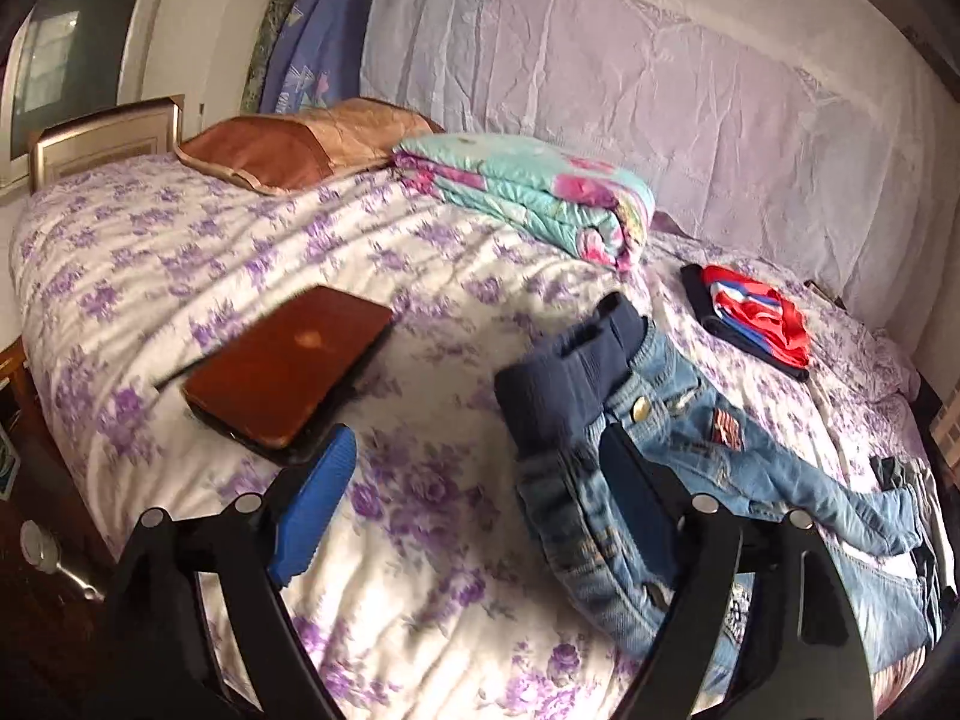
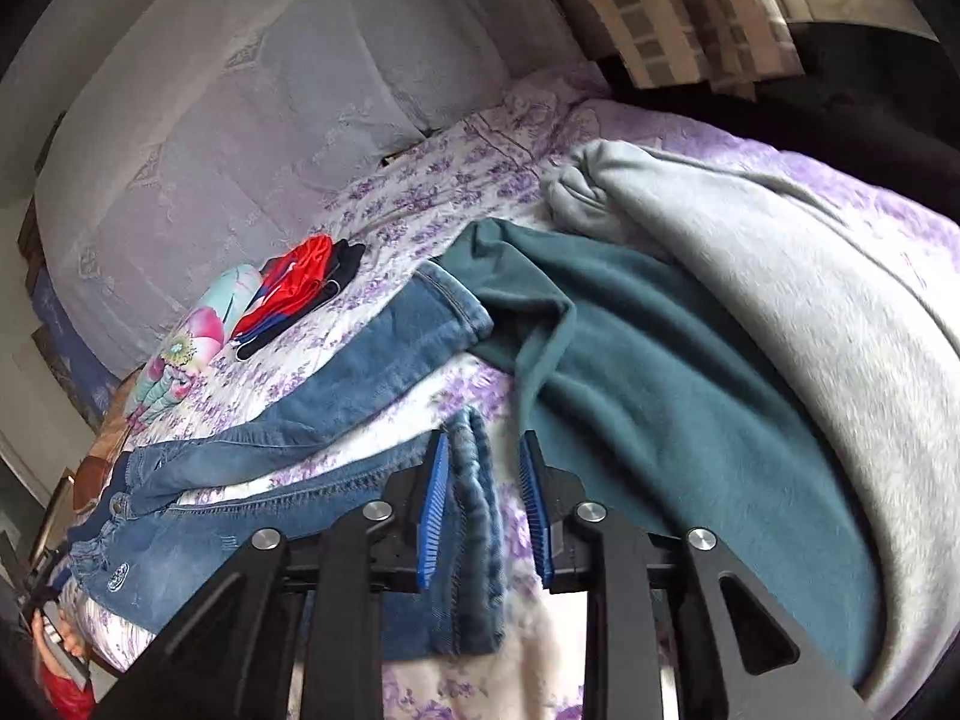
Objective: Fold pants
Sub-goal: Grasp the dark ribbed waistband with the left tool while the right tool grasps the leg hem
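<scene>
So in the left wrist view the left gripper (image 1: 480, 516) is spread wide over the jeans (image 1: 672, 438) waistband on the bed (image 1: 180, 252). Right wrist view: right gripper (image 2: 486, 510) jaws apart, straddling 1 leg hem of the jeans (image 2: 336, 360).

No legible text; the patches on the jeans (image 1: 690, 420) are too blurred.

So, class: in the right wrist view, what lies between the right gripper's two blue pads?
The hem end of one jeans leg lies between the open right gripper pads, over the floral bedspread.
</scene>
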The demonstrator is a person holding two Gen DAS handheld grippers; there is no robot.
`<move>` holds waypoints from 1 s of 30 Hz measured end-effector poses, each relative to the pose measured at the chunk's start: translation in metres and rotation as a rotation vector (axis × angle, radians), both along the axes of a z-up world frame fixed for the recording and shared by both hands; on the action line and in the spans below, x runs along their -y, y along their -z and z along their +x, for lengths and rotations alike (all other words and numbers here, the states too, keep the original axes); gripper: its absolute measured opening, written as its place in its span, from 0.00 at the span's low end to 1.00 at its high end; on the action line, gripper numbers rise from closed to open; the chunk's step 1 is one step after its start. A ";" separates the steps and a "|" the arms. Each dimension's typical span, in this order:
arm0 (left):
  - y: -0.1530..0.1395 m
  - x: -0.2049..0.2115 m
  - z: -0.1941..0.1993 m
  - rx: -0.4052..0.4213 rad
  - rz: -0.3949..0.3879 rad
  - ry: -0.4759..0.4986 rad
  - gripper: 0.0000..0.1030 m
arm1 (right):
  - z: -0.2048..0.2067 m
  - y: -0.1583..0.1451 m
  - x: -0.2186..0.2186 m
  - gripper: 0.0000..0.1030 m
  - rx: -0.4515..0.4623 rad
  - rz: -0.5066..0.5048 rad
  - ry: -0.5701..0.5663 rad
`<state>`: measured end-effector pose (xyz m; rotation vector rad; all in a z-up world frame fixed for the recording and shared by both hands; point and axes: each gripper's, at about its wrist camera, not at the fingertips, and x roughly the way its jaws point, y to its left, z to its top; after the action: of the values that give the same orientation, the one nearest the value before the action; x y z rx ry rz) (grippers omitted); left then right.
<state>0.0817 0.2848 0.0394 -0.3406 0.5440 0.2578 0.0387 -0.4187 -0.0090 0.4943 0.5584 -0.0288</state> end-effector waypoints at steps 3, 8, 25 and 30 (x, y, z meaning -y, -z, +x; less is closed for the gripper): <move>-0.018 0.003 0.020 0.003 0.025 0.049 0.79 | 0.031 -0.009 0.000 0.42 -0.009 0.037 -0.044; -0.030 0.008 0.076 -0.050 0.048 0.110 0.82 | 0.076 -0.004 0.010 0.42 -0.074 0.174 -0.061; -0.010 0.001 0.202 -0.324 -0.139 0.197 0.84 | 0.162 0.035 -0.004 0.58 -0.244 0.373 -0.086; 0.002 0.024 0.231 -0.425 -0.154 0.334 0.85 | 0.172 0.034 -0.007 0.59 -0.240 0.351 -0.089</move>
<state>0.3123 0.2613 0.0377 -0.3390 1.0313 -0.0393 0.2103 -0.4117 -0.0431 0.8132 0.8267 0.0975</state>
